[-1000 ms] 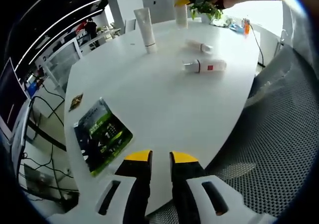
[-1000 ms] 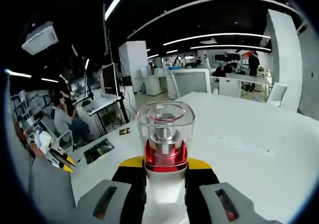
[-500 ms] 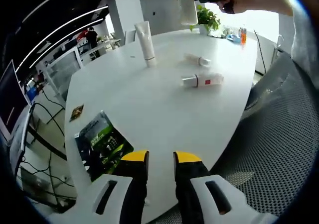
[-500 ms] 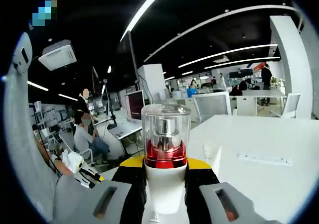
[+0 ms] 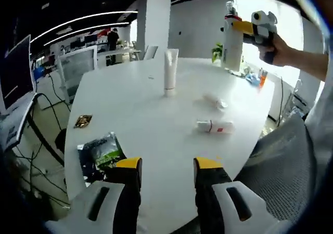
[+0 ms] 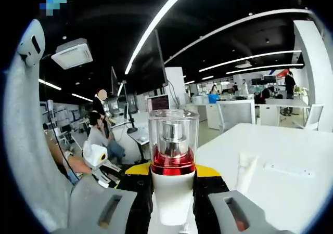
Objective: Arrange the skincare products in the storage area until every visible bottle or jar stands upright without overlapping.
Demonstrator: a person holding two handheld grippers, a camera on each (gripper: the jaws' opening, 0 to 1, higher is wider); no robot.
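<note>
My right gripper (image 6: 173, 172) is shut on a white pump bottle (image 6: 172, 198) with a red collar and a clear cap, held upright in the air. From the left gripper view, that bottle (image 5: 231, 39) hangs above the far right side of the white table (image 5: 151, 114), in the right gripper (image 5: 244, 27). On the table a white tube (image 5: 170, 73) stands upright on its cap. Two small white bottles lie on their sides: one plain (image 5: 215, 101), one with a red label (image 5: 215, 126). My left gripper (image 5: 168, 166) is open and empty over the near table edge.
A green packet (image 5: 100, 152) and a small dark sachet (image 5: 82, 121) lie at the table's near left. A mesh chair (image 5: 283, 166) stands to the right. The right gripper view has the upright tube (image 6: 244, 170), a socket strip (image 6: 289, 170) in the tabletop and a seated person (image 6: 99, 138) beyond.
The right gripper has carried the pump bottle up and over to the right. My left gripper's jaws have spread wider, and its view has tilted up.
</note>
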